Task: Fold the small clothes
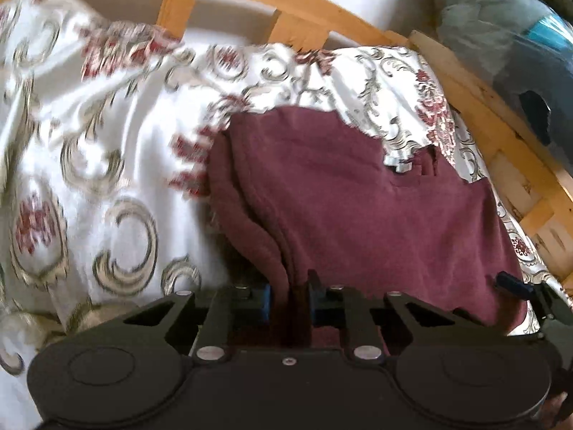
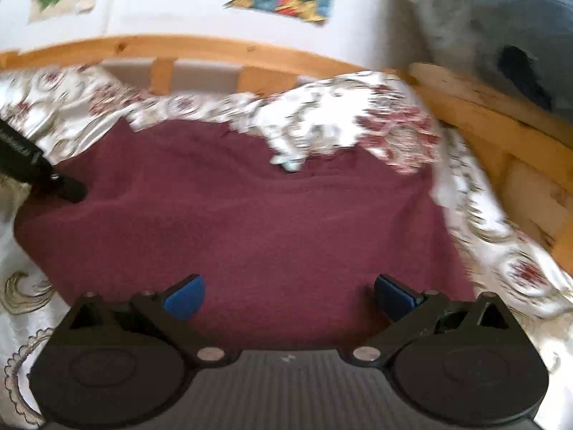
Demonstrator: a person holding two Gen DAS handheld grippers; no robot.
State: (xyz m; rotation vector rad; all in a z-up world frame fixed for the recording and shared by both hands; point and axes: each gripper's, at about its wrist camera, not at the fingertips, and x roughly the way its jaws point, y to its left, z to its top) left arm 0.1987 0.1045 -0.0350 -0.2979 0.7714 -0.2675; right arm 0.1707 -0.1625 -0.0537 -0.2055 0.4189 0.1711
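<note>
Left wrist view: we see our left tool [image 1: 295,292] angled downward, its jaws pinched tight on a folded edge of the maroon garment [image 1: 358,197], cloth bunched between the blue pads. The garment lies spread on the floral bedspread [image 1: 89,125] of the bed, a doubled fold running along its left side. From the right wrist view, our right tool [image 2: 288,295] hovers low over the garment's near part with jaws spread wide, nothing between the pads [image 2: 186,297]. The left tool's dark tip shows at that view's left edge, touching the cloth. A wooden bed frame [image 2: 200,48] curves behind the bedspread, and a grey-blue bundle [image 2: 501,36] sits beyond its right corner.
</note>
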